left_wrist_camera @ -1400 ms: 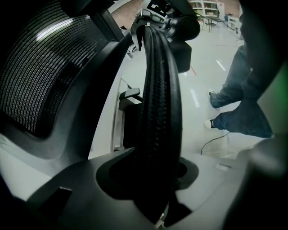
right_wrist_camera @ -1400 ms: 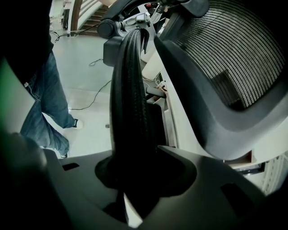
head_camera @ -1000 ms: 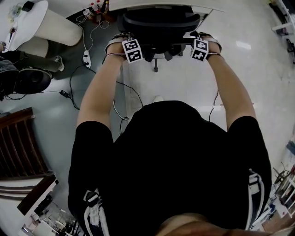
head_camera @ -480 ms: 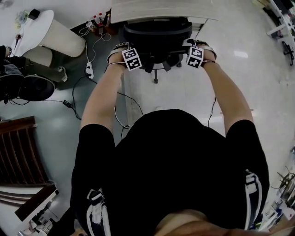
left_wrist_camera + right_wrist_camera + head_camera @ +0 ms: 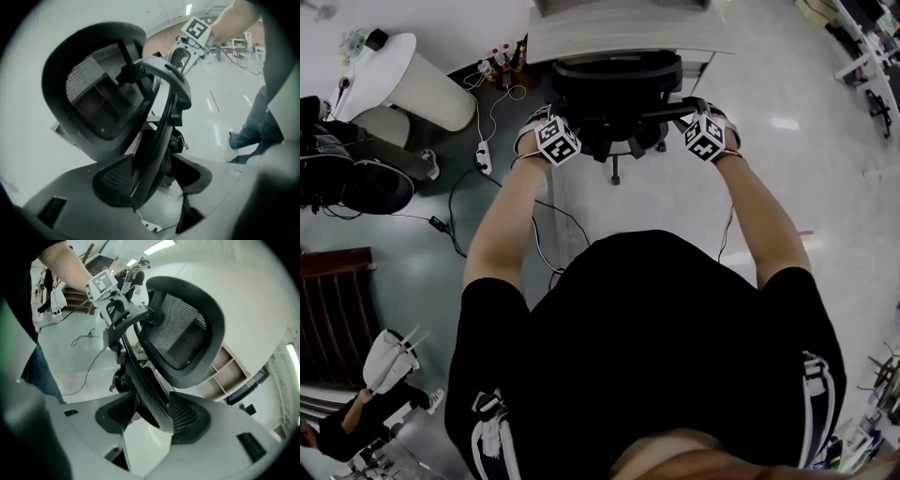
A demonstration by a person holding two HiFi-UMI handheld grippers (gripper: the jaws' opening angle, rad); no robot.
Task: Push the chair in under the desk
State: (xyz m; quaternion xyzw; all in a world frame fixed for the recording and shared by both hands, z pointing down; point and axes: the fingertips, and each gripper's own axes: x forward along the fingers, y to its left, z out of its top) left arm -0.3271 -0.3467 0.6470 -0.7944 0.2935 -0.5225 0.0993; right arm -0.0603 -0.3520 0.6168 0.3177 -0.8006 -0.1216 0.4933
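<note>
The black mesh-backed chair [image 5: 614, 89] stands with its seat tucked under the pale desk [image 5: 628, 33]. My left gripper [image 5: 546, 129] is at the left end of the chair's back and my right gripper [image 5: 701, 120] at the right end. In the left gripper view the chair's dark back frame [image 5: 161, 117] runs between the jaws of my left gripper [image 5: 154, 180], with a gap on the right side. In the right gripper view the same frame [image 5: 136, 362] passes between the jaws of my right gripper [image 5: 150, 416]. Both pairs of jaws have just been opening and stand open.
A white round bin [image 5: 417, 80] and a power strip [image 5: 483, 155] with trailing cables lie left of the chair. A seated person [image 5: 342, 173] is at the far left, with wooden slats [image 5: 333, 319] below. Open shelves [image 5: 229, 373] sit beside the desk.
Both grippers have lifted and rolled at the chair's back, so their marker cubes are turned. Their hold on the frame has loosened. More of the desk top shows above the chair.
</note>
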